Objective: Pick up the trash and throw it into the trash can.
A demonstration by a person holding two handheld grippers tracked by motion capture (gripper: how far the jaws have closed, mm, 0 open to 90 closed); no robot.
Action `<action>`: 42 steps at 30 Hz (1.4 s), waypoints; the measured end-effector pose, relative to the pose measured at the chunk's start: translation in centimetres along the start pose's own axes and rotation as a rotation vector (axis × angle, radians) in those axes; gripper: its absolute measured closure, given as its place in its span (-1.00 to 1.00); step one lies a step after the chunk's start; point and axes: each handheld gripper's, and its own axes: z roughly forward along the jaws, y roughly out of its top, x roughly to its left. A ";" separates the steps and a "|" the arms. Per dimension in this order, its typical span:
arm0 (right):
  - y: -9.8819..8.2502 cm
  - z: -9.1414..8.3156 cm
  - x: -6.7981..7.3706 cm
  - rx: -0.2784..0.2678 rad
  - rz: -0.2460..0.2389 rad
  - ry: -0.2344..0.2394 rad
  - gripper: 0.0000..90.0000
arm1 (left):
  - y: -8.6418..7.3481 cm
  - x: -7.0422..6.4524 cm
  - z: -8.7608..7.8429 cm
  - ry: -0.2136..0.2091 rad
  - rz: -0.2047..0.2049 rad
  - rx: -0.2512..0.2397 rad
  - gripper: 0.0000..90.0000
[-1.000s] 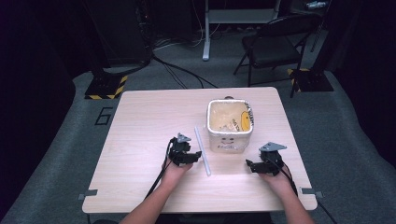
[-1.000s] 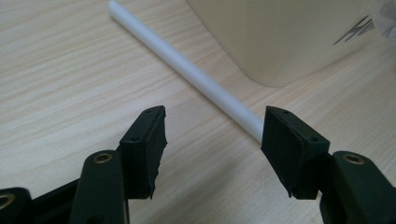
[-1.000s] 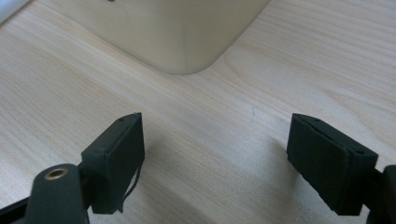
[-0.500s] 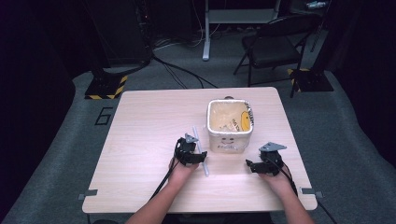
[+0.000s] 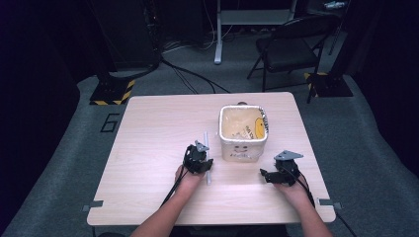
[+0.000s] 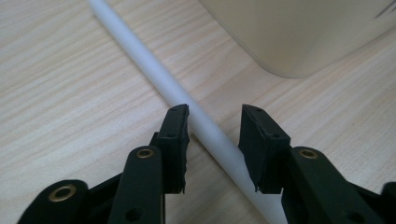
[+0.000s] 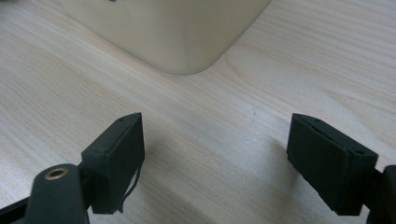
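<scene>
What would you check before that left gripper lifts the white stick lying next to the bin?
1. White stick between the left gripper's jaws: ok. The jaws have just been closing around it.
2. Both pads pressing on the stick: not ok. One pad looks to touch it; a gap remains at the other.
3. Stick lying flat on the table: ok.
4. Stick apart from the bin: ok, it lies beside the bin without touching.
5. Right gripper out of the way: ok, open, nothing between its jaws, on the bin's far side.
6. Room in the bin: cannot tell; a few scraps show inside.
</scene>
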 end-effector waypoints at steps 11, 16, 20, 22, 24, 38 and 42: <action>0.0 0.0 0.0 0.001 0.001 0.002 -0.59 | -0.1 0.9 -0.3 0.029 0.009 0.007 0.72; 0.0 0.0 0.0 0.001 -0.002 0.005 -0.59 | -0.1 1.4 -0.6 0.026 -0.008 0.005 0.73; 0.0 0.0 0.1 0.000 0.000 0.007 -0.59 | -0.1 1.8 -1.3 0.022 -0.010 -0.009 0.74; 0.0 0.0 0.0 0.001 -0.001 0.005 -0.59 | -0.1 2.0 -1.6 0.020 -0.021 -0.018 0.74; 0.0 0.0 0.1 0.000 0.000 0.007 -0.59 | 0.0 2.3 -2.1 0.017 -0.026 -0.027 0.74; 0.0 0.0 0.1 0.000 0.000 0.007 -0.59 | 1.3 3.7 -5.3 -0.020 -0.077 -0.060 0.74; 0.0 0.0 0.0 0.001 -0.002 0.005 -0.59 | 1.7 3.9 -6.1 -0.024 -0.071 -0.069 0.74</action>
